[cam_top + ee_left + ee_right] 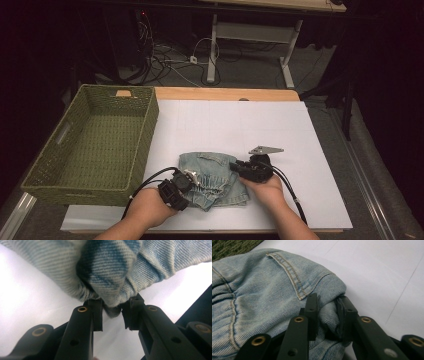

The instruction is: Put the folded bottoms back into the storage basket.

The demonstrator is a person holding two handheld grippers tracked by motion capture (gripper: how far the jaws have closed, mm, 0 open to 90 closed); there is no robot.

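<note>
High view: folded denim garment (212,177) lies on the white sheet (250,125) covering the bench, just right of the green woven basket (90,145). Left gripper (189,179) pinches a bunched fold at the garment's near-left edge, fingers (96,312) almost closed on cloth. Right gripper (239,167) clamps the right edge, fingers (312,312) pressed into a denim wad beside what looks like a pocket seam.

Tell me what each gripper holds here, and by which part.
Both hold the folded denim garment: the left gripper pinches a bunched fold at its edge, the right gripper a fold at its corner beside the pocket.
</note>
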